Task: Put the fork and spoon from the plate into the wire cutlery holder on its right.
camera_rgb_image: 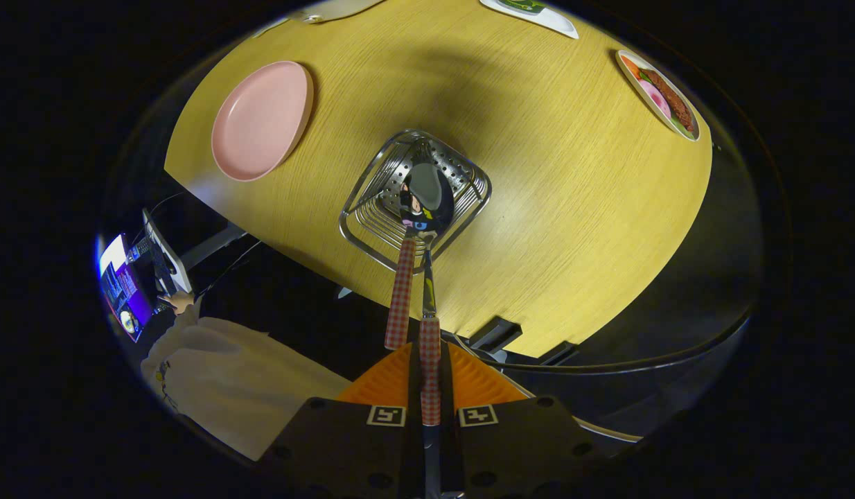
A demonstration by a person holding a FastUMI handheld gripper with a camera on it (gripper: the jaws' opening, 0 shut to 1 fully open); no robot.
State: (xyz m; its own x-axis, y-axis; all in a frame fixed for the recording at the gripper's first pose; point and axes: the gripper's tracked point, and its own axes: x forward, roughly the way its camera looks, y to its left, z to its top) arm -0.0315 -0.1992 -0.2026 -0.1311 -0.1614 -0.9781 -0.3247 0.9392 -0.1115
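Two fingers: gripper (429, 388) clamped narrow on the spoon (429, 346) by its checked handle.
Spoon bowl: over the wire cutlery holder (413, 197).
Fork (400, 291): standing in the holder, touching the spoon's neck.
Plate (261, 119): pink, left of holder, bare.
Table (573, 229): two picture cards (659, 93) at the far side.

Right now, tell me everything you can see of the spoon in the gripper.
The spoon has a shiny metal bowl and neck and a red-and-white checked handle. The gripper is shut on that handle, orange fingers pressing both sides. It points straight ahead, bowl over the wire cutlery holder, beside another checked handle leaning out of it.
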